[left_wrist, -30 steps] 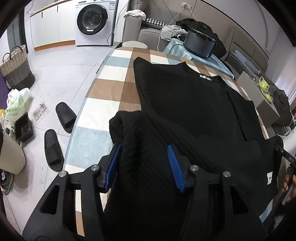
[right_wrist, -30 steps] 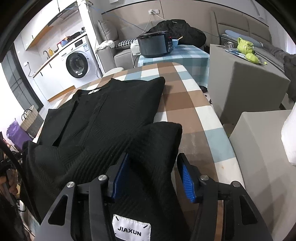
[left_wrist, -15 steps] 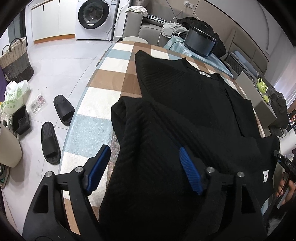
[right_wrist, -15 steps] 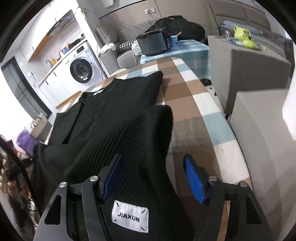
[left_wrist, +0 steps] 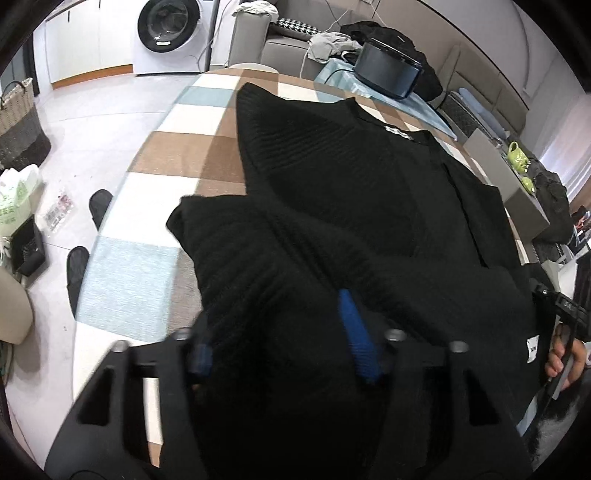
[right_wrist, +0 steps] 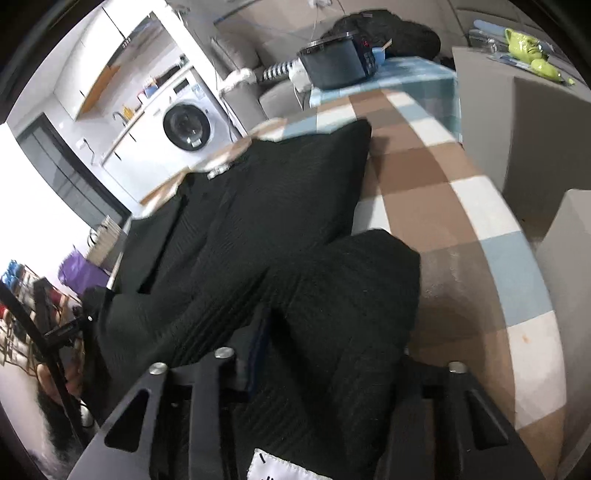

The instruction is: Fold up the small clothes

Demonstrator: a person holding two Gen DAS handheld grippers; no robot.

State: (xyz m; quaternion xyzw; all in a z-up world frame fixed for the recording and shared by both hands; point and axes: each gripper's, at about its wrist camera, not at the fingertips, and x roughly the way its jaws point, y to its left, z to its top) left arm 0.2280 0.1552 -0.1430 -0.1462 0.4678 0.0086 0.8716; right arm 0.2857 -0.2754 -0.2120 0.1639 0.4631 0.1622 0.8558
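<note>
First fold under way: the black knit sweater lies on the checked counter. Left claw and right claw have just been closing, clamped on its hem; further folds remain.

We are in a lived-in home, an open living and laundry room. A washer stands at 11 o'clock beside white cabinets, a grey sofa at 12. Slippers and a basket sit on the tiled floor at 9, beside our checked table.
</note>
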